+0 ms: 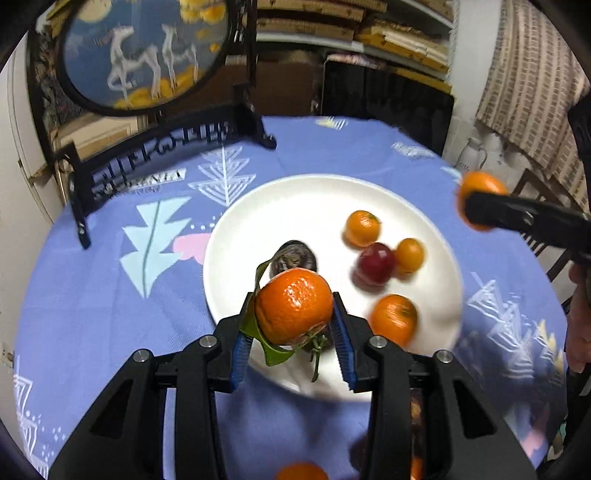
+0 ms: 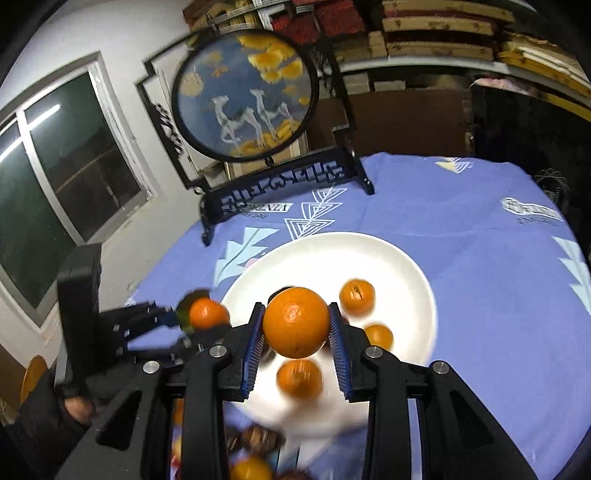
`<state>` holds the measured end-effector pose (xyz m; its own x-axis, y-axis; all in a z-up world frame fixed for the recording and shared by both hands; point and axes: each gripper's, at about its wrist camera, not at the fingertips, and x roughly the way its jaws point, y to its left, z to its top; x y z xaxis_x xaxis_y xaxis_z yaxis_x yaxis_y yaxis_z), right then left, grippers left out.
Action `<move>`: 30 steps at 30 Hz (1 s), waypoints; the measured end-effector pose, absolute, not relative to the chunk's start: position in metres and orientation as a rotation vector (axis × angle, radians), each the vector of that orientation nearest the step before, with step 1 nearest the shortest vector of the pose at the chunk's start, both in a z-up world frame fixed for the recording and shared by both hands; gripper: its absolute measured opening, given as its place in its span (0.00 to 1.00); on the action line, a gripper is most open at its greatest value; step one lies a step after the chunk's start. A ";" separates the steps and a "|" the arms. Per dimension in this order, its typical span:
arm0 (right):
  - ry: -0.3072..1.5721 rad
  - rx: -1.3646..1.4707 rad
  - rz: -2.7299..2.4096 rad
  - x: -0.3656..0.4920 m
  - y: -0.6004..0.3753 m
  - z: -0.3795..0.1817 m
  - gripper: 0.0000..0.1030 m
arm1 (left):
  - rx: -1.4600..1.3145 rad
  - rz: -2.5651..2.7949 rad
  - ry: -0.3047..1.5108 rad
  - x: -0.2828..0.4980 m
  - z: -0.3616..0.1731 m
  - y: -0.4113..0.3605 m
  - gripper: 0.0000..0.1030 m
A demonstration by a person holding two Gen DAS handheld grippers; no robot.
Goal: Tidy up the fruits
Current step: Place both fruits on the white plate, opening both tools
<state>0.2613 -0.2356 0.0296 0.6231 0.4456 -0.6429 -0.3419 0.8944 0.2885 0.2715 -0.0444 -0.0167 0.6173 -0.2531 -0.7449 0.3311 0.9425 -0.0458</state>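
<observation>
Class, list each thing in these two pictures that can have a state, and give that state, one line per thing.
Left claw: shut on a leafy orange.
Right claw: shut on a plain orange.
White plate: flat on the blue tablecloth, holding loose fruit.
Red fruit: lying on the plate.
Round deer picture: upright in its black stand.

A blue tablecloth (image 1: 110, 295) with white tree patterns is spread beneath and beyond the fingers. Far ahead of the fingers, to the left, a round painted screen (image 2: 245, 98) of two white deer is held upright in a black carved stand (image 2: 284, 181). Stacked boxes (image 2: 439, 33) are seen on shelves behind. A window (image 2: 55, 166) is set at the far left.
</observation>
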 end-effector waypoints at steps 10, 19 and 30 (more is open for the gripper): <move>0.914 0.020 0.415 0.356 -0.176 -0.039 0.33 | 0.083 -0.313 0.922 0.313 -0.054 -0.040 0.38; 0.837 0.041 0.398 0.333 -0.188 -0.023 0.47 | 0.080 -0.292 0.860 0.296 -0.036 -0.039 0.57; 0.773 0.062 0.434 0.200 -0.230 0.003 0.50 | 0.145 -0.377 0.752 0.170 -0.003 -0.030 0.61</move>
<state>0.2004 -0.2297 0.0025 0.6323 0.4014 -0.6627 -0.3569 0.9101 0.2107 0.1698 -0.0303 -0.0029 0.6670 -0.2812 -0.6900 0.3839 0.9234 -0.0053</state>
